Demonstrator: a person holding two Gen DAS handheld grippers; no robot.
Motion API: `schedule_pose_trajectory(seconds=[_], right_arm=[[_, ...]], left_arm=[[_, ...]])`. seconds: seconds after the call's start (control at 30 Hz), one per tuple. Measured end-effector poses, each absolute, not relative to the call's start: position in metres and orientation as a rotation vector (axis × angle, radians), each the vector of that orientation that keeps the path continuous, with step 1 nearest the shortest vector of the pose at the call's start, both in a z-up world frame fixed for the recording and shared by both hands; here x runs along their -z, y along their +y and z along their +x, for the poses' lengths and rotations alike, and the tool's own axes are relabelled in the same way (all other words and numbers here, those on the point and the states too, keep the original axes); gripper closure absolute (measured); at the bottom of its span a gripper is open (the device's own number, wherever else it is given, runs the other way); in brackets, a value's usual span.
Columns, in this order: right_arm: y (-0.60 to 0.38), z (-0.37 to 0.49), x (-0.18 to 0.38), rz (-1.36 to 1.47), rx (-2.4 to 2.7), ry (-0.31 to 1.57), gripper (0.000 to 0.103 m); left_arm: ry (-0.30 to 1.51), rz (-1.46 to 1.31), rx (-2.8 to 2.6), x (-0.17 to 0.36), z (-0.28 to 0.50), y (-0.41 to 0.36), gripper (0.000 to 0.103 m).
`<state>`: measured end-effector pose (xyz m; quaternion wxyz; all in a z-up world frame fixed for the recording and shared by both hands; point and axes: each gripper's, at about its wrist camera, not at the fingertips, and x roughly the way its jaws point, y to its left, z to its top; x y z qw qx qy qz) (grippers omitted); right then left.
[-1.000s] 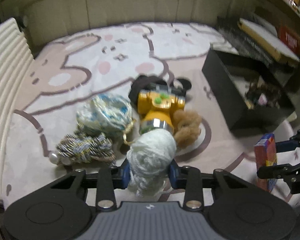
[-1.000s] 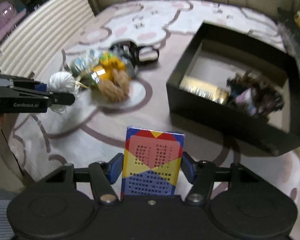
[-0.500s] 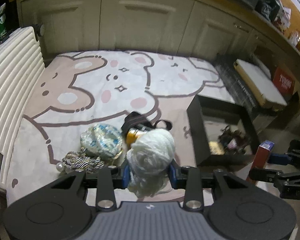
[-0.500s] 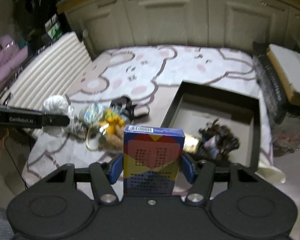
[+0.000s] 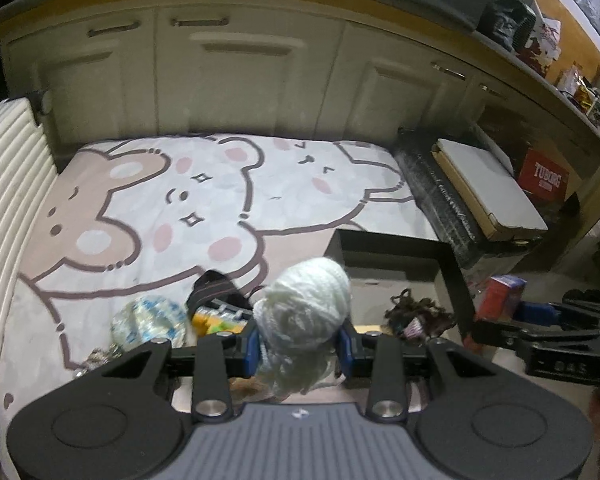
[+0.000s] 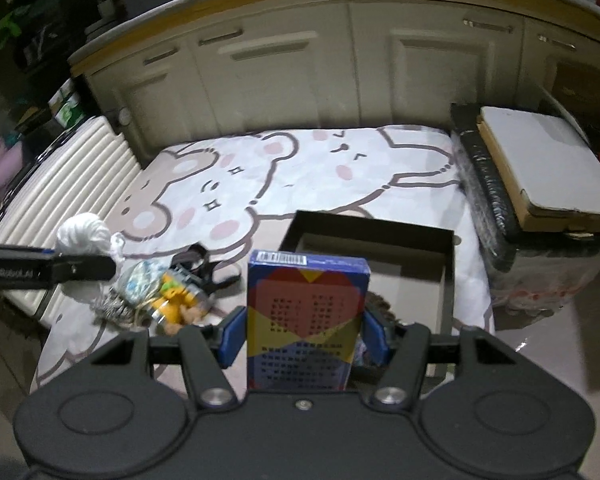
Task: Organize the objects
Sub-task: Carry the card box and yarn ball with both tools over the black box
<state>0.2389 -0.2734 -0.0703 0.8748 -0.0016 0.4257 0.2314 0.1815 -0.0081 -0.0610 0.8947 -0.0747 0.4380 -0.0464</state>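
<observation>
My left gripper (image 5: 299, 342) is shut on a white yarn ball (image 5: 306, 306) and holds it high above the rug; the ball also shows in the right wrist view (image 6: 85, 234). My right gripper (image 6: 305, 334) is shut on a blue, red and yellow box (image 6: 306, 318), also seen from the left wrist view (image 5: 500, 294). A black open box (image 6: 370, 236) lies on the rug with a dark tangled item (image 5: 414, 314) inside. A pile lies left of it: a blue-white yarn ball (image 5: 150, 320), a yellow toy (image 6: 172, 306) and a black strap (image 6: 196, 260).
A bear-pattern rug (image 5: 204, 184) covers the floor. A ribbed white suitcase (image 6: 52, 184) lies along its left edge. Cream cabinets (image 5: 240, 80) stand behind. A black wrapped block with a white board on top (image 6: 540, 168) is at the right, with a red carton (image 5: 544, 180) beyond.
Both grippers have risen well above the rug with their objects still held. The pile and the black box now look smaller and lower in both views.
</observation>
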Motion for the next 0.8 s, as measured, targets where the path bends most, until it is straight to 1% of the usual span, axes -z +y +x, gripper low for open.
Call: schedule_pose_trajectory(seconds=[0.27,0.8], right_arm=[[-0.263,0.296,0.091,0.035,-0.451,0.929,0.041],[-0.21,0.377,0.164,0.037,-0.487,1.105,0.041]], left_arm=[[0.903,-0.143,0.134,0.07,0.213,-0.032,0.065],[0.962,-0.197,0.134,0.108,0.256,-0.026,0.065]])
